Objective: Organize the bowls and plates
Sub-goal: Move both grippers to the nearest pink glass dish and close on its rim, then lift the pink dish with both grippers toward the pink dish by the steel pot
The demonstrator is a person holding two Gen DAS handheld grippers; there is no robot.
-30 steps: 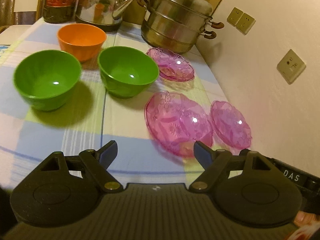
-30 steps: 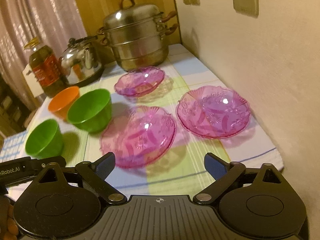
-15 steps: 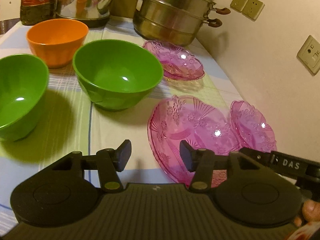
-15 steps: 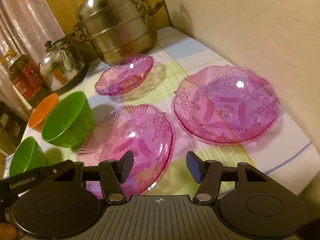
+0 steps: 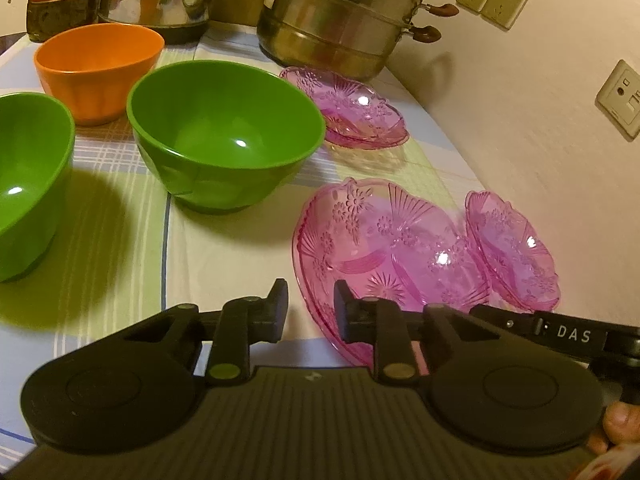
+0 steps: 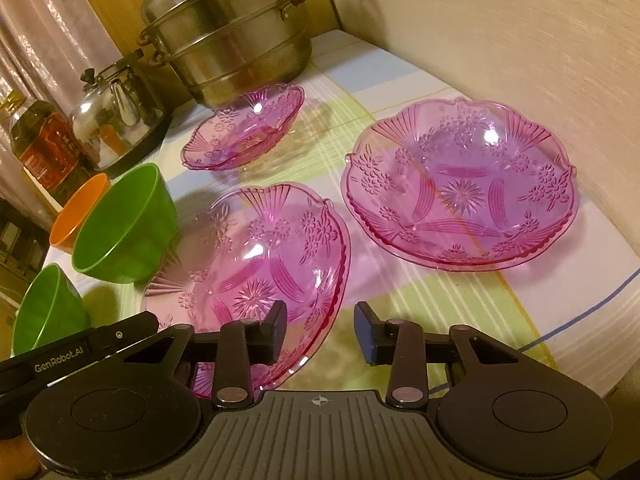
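Two half-open claws, left claw and right claw, astride the near patterned pink glass plate's rim.

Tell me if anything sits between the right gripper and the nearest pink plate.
Nothing visible does. The right gripper is open, with the rim of the nearest pink plate between its fingers; the green bowl stands off to the left.

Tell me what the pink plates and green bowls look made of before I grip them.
Pink plates: clear tinted glass or hard plastic, glossy, with pressed flower and fan patterns; the cloth shows through. Which of the two, I cannot tell. Green bowls: opaque, smooth, probably plastic or melamine, with soft highlights and thin rims.
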